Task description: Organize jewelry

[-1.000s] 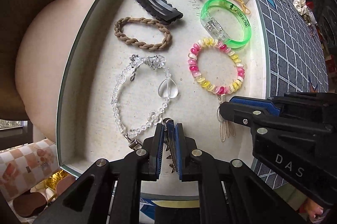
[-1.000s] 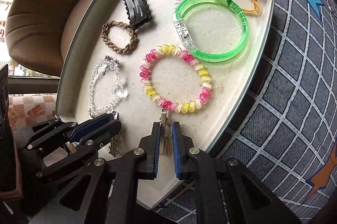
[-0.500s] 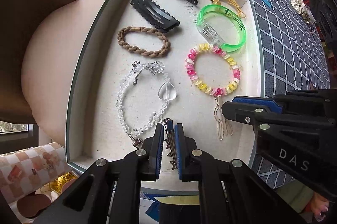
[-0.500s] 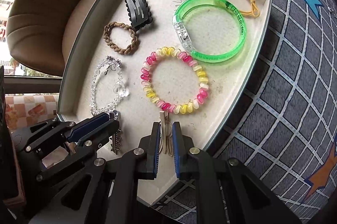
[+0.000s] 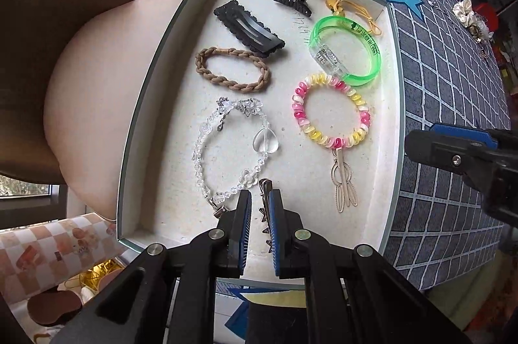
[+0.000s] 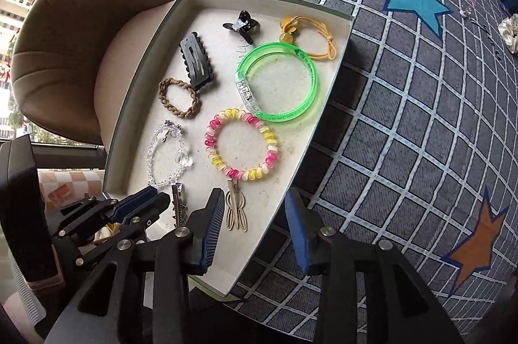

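My left gripper (image 5: pixel 260 198) is shut on a silver star-studded hair clip (image 5: pixel 264 190), just above the near end of the white-lined tray (image 5: pixel 152 85). My right gripper (image 6: pixel 254 201) hangs above the tray's near right edge with its jaws opening and nothing pressed between them. Under it a gold rabbit-shaped clip (image 6: pixel 236 211) lies flat on the tray floor, touching the pink-and-yellow bead bracelet (image 6: pixel 210 146). A clear crystal bracelet (image 5: pixel 200 149) lies beside the silver clip.
The tray also holds a green bangle (image 5: pixel 372 59), a brown braided hair tie (image 5: pixel 233 85), a black snap clip (image 5: pixel 249 29), a black claw clip (image 5: pixel 291 0) and a yellow cord tie (image 5: pixel 353 10). A beige chair (image 6: pixel 64 36) stands left; checked cloth (image 6: pixel 404 117) covers the table.
The right gripper's jaws have parted and let go of the gold clip, and it has risen; the clip stays on the tray. The left gripper keeps hold of the silver clip.
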Tool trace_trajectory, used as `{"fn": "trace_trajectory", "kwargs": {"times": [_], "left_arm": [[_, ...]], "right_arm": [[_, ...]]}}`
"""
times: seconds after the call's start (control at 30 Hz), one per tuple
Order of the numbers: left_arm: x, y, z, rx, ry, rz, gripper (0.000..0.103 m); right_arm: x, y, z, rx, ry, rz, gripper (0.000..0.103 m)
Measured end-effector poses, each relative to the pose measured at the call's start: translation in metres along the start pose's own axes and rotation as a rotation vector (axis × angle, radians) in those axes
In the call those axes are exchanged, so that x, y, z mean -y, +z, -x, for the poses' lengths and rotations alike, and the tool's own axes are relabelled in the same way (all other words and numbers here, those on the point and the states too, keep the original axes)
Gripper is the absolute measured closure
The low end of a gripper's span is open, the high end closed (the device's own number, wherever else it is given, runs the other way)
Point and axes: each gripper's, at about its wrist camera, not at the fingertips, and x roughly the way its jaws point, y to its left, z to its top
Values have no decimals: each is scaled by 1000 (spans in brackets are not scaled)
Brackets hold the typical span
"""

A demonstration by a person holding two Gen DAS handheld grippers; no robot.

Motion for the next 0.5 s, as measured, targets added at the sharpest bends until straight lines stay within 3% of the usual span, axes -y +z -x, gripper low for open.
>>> {"fn": "trace_trajectory", "kwargs": {"times": [0.03, 0.07, 0.1, 0.13, 0.2, 0.5], "left_arm": [[1, 0, 1, 4, 2, -2, 84], [1, 1, 2, 8, 3, -3, 67], [2, 2, 4, 16, 8, -1, 18], [2, 3, 7, 34, 29, 8, 0], [4, 5, 16, 80, 40, 4, 0], [12, 9, 13, 37, 54, 0, 0]], "right_arm": [[4, -1, 3, 3, -1, -6, 61], [8, -4, 6, 5, -3, -11, 61], [11, -3, 8, 5, -5, -16, 61], [14, -5, 10, 5, -6, -20, 61], [19, -8, 13, 7, -7, -27, 61], [23, -21, 17, -2, -17, -41, 60]]}}
